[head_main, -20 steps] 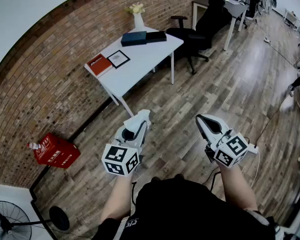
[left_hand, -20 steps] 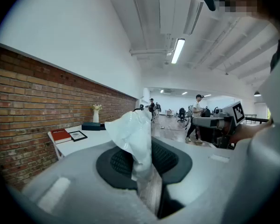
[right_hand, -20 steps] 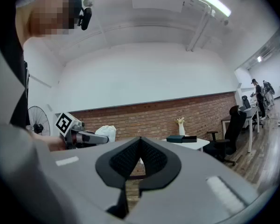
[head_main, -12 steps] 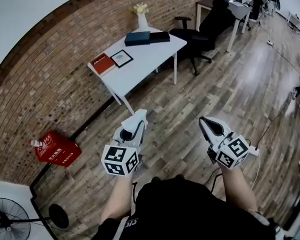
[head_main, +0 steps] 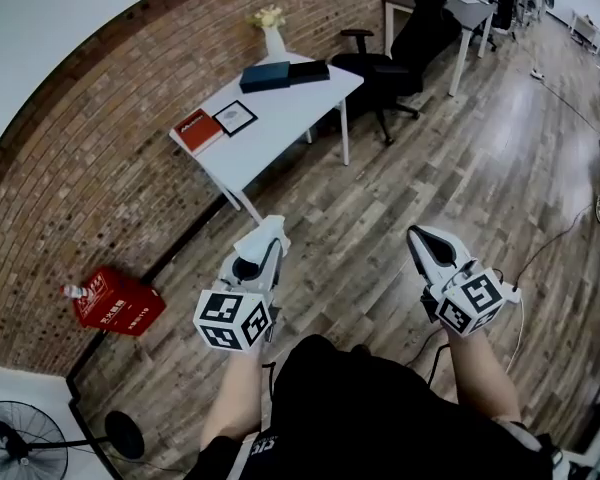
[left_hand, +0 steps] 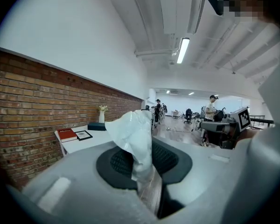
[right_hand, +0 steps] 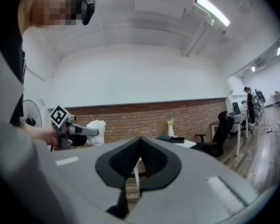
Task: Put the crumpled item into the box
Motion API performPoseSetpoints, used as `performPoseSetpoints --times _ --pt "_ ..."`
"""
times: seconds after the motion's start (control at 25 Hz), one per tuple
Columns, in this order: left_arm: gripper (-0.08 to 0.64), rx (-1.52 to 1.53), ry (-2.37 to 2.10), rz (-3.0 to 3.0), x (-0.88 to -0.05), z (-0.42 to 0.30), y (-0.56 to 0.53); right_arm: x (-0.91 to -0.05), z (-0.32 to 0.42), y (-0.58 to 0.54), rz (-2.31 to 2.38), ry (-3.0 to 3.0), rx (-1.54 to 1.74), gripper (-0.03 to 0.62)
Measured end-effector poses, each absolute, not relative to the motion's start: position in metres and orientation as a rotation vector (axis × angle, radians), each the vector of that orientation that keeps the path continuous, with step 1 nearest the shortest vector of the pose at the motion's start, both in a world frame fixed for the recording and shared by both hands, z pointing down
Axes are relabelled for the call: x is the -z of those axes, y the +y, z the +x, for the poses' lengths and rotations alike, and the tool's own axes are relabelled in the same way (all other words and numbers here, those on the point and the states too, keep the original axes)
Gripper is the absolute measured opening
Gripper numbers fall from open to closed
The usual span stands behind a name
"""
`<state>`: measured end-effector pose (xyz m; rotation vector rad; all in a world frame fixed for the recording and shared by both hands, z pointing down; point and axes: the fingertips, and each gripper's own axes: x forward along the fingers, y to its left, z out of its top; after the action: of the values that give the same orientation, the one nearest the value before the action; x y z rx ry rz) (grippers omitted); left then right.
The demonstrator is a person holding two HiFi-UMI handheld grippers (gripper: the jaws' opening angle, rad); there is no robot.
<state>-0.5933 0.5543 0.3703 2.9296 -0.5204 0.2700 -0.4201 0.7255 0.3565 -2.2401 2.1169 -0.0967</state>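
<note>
Over plank floor [head_main: 450, 168] near brick wall [head_main: 100, 168], left hand-held gripper [head_main: 264, 248] pinching crumpled item [left_hand: 133, 134], right hand-held gripper [head_main: 427, 240] pressed together.

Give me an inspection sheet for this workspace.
Surface: white table; wood floor.
Job's things: crumpled item, white, held in the air; dark box on table, red box on floor; cannot tell which is meant.
Clutter: red book, framed picture, vase on table.
Grippers: left gripper shut on crumpled item; right gripper shut, empty.
Cables: cable on floor at right.
Surroundings: brick wall, office chair, fan.
</note>
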Motion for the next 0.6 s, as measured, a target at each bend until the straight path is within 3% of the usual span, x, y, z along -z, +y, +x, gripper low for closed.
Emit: performPoseSetpoints --times 0.6 --pt "0.083 -0.274 -0.437 2.895 -0.391 -0.544 0.522 -0.382 -0.387 0.701 -2.269 2.104 0.232 0.000"
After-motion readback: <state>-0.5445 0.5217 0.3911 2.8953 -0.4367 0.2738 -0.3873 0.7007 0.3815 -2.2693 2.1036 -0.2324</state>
